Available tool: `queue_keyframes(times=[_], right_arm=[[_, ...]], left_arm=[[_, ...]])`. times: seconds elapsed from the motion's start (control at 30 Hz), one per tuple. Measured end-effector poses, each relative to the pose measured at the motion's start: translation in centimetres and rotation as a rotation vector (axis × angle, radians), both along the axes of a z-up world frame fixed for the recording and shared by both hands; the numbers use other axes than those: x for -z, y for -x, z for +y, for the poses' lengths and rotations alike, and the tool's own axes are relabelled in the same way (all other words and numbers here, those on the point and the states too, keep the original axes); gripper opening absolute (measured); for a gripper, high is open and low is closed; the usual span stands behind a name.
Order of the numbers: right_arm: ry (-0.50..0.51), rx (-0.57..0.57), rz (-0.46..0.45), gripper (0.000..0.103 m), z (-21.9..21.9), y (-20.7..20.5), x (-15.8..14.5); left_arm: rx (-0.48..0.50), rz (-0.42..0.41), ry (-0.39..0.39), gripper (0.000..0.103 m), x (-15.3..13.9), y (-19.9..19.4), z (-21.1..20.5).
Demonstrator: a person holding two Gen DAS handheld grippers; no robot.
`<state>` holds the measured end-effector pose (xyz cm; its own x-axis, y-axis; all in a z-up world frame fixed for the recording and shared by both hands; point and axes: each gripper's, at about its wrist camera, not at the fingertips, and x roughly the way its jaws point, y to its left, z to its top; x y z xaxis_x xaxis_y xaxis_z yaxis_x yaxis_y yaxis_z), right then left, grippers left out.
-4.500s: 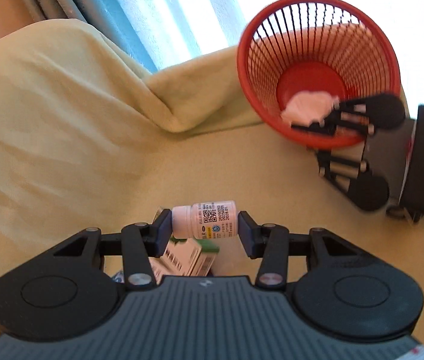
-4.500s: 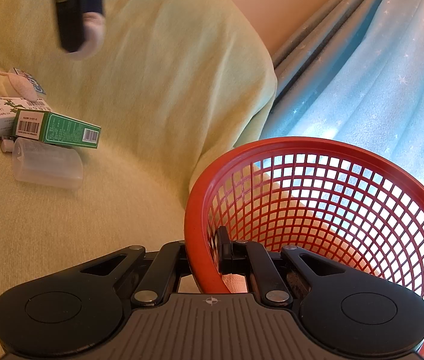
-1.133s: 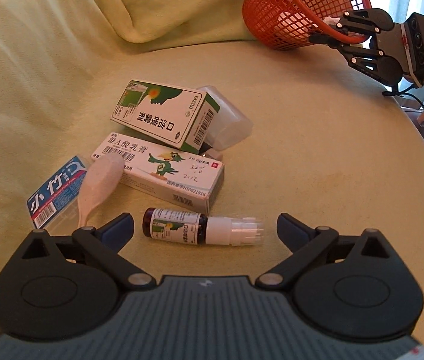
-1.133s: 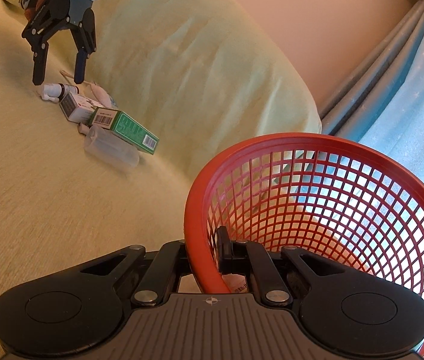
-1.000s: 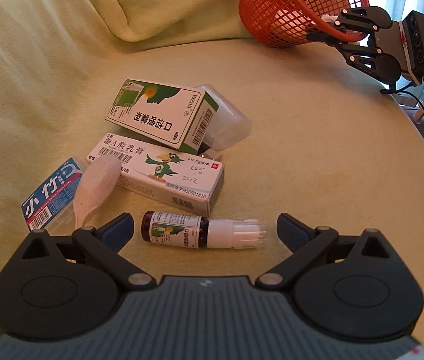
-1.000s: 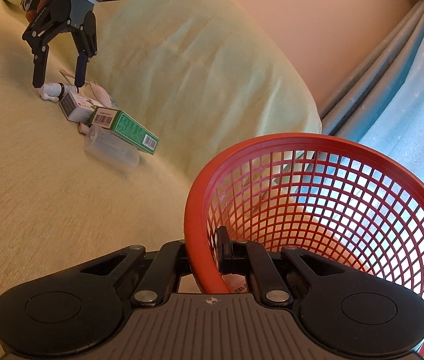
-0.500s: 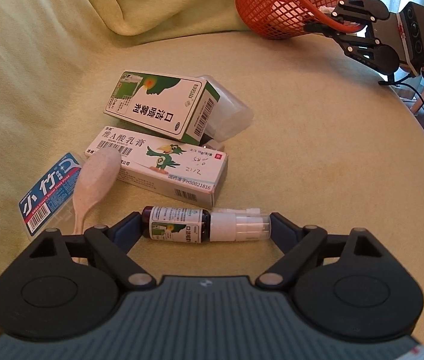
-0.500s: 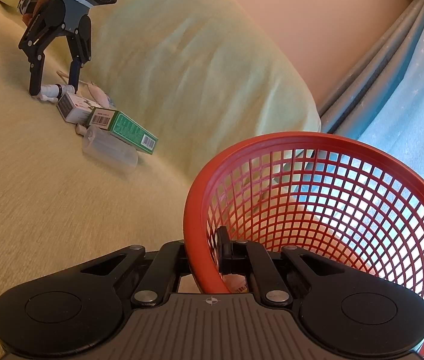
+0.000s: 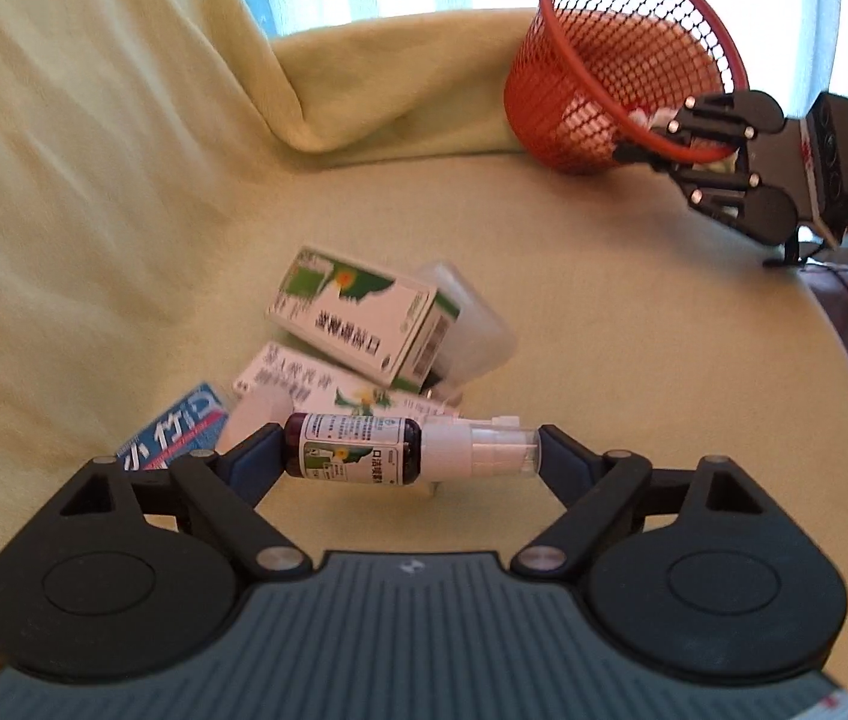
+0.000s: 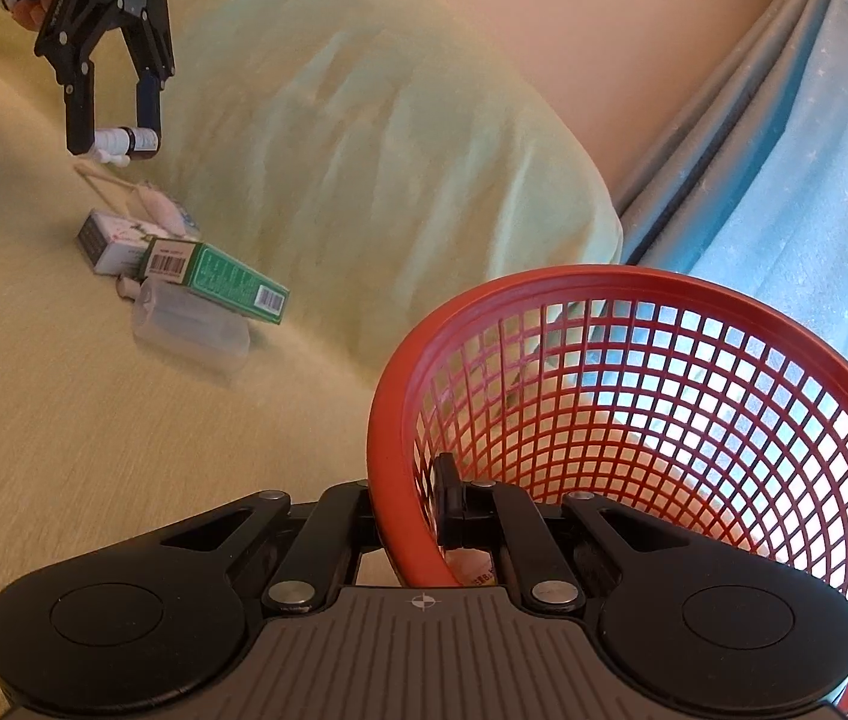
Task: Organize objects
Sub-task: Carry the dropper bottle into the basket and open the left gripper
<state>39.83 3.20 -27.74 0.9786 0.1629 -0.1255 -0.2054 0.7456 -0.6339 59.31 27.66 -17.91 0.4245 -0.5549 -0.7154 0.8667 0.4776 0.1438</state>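
- A small spray bottle (image 9: 363, 449) is being pinched end to end by the left gripper (image 9: 408, 456), one jaw pressed on the dark glass base and the other on the clear cap.
- The bottle is being held lying sideways, clear of the yellow-green cloth (image 9: 634, 360), just above the remaining pile.
- The bottle is being judged light and stiff; the glass is probably fragile and smooth, and the cap may slip or pop off under end pressure, so a hold across the labelled body would likely be surer.
- The red basket (image 10: 694, 420) is being gripped at its rim by the right gripper (image 10: 405, 516), jaws pressed together on the wall, and it is being held tilted, well apart from the bottle.
- A green box (image 9: 363, 318), a white box (image 9: 327, 387), a clear case (image 9: 472, 330) and a blue packet (image 9: 177, 432) are being left lying on the cloth.
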Motion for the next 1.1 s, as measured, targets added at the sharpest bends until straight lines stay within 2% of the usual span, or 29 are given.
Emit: queue_keyframes(times=[0.33,0.63,0.87,1.1], right_arm=[[-0.023,0.024,0.011,0.003,0.5,-0.5,-0.6],[-0.058,0.044,0.013,0.003,0.7,-1.0,-0.9],[-0.074,0.048,0.019,0.003,0.8,-1.2,-1.2],[-0.077,0.049,0.019,0.003,0.8,-1.2,-1.1]], left_arm=[[-0.006,-0.045,0.108,0.086,-4.4,2.6,-3.4],[0.025,-0.079,0.183,0.086,-7.3,3.7,-8.8],[0.088,-0.11,0.19,0.086,-9.2,4.5,-13.6],[0.087,-0.135,0.18,0.086,-9.8,4.6,-17.6]])
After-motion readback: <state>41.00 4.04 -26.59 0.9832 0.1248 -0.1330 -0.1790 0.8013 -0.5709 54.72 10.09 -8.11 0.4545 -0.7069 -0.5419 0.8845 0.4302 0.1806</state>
